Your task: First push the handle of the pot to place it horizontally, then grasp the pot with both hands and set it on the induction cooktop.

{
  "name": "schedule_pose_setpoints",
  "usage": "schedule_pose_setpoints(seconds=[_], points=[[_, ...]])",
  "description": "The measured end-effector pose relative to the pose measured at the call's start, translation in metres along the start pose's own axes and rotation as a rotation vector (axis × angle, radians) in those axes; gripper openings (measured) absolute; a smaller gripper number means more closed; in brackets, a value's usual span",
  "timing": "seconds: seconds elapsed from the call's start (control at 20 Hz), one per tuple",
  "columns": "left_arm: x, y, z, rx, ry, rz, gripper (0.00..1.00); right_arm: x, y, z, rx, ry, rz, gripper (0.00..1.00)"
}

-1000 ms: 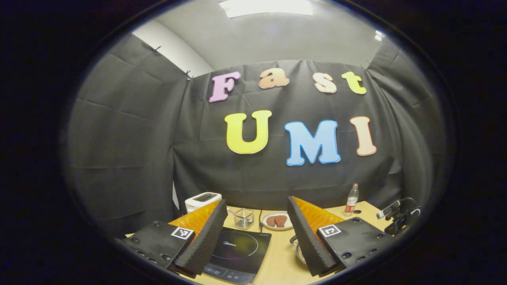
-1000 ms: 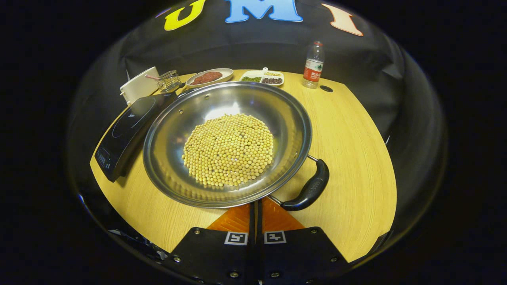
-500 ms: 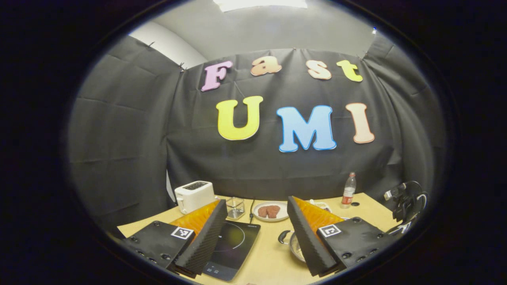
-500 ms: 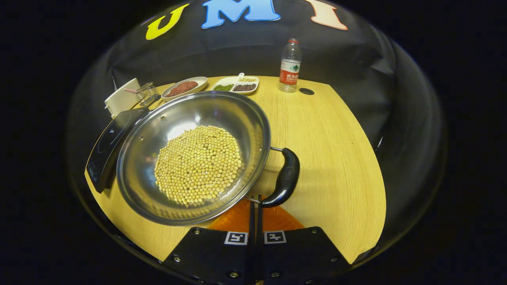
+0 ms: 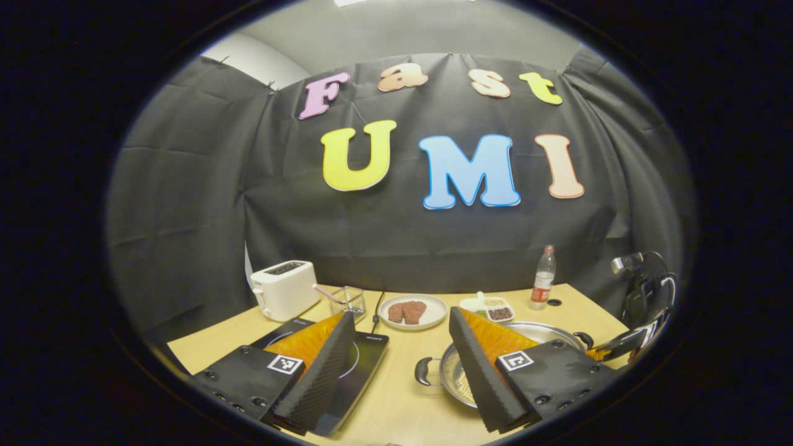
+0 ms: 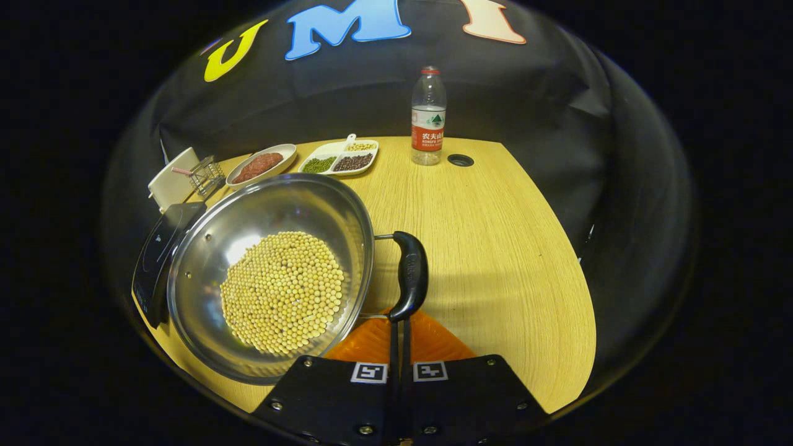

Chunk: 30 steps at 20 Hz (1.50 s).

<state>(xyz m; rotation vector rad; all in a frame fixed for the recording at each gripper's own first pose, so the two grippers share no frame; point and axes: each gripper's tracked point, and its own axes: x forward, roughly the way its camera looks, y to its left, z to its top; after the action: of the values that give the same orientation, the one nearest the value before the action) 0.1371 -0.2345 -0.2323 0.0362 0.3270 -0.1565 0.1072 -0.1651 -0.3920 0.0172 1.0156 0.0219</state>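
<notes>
Your right gripper [image 6: 399, 325], fingers pressed together, touched the near end of the pot [image 6: 272, 279] handle [image 6: 410, 272] beside the induction cooktop [image 6: 155, 254], while your left gripper [image 5: 403, 365] stayed spread wide above the table [image 6: 495, 248].

dim booth, overhead light, glare inside the pot [image 6: 248, 241], strong fisheye bending at edges

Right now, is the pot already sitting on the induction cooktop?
No, in the right gripper view the pot of beans rests on the wooden table, with the induction cooktop beside it at its left edge.
</notes>
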Motion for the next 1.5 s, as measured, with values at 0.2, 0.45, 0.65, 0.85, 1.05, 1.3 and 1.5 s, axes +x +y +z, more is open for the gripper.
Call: schedule_pose_setpoints(seconds=[0.2, 0.45, 0.65, 0.85, 1.05, 1.3, 1.5], points=[[0.02, -0.013, -0.024, -0.009, 0.044, -0.022, 0.99, -0.013, -0.015, 0.006, -0.006, -0.077, -0.028, 0.28], [0.043, -0.026, -0.06, -0.027, 0.119, -0.046, 0.99, -0.038, -0.021, 0.046, 0.094, -0.274, 0.016, 0.99], [0.064, -0.038, -0.095, 0.002, 0.188, -0.062, 1.0, -0.024, -0.004, 0.052, 0.072, -0.284, 0.074, 0.99], [0.084, -0.05, -0.129, -0.001, 0.281, -0.088, 0.99, -0.007, 0.009, 0.061, 0.049, -0.293, 0.09, 0.99], [0.1, -0.044, -0.152, 0.016, 0.347, -0.072, 0.99, 0.012, 0.012, 0.059, 0.058, -0.259, 0.084, 0.99], [0.108, -0.041, -0.177, 0.022, 0.42, -0.07, 1.0, 0.029, 0.008, 0.049, 0.052, -0.2, 0.065, 0.92], [0.109, -0.045, -0.189, -0.001, 0.459, -0.08, 0.85, 0.034, 0.014, 0.043, 0.067, -0.162, 0.077, 0.82]])
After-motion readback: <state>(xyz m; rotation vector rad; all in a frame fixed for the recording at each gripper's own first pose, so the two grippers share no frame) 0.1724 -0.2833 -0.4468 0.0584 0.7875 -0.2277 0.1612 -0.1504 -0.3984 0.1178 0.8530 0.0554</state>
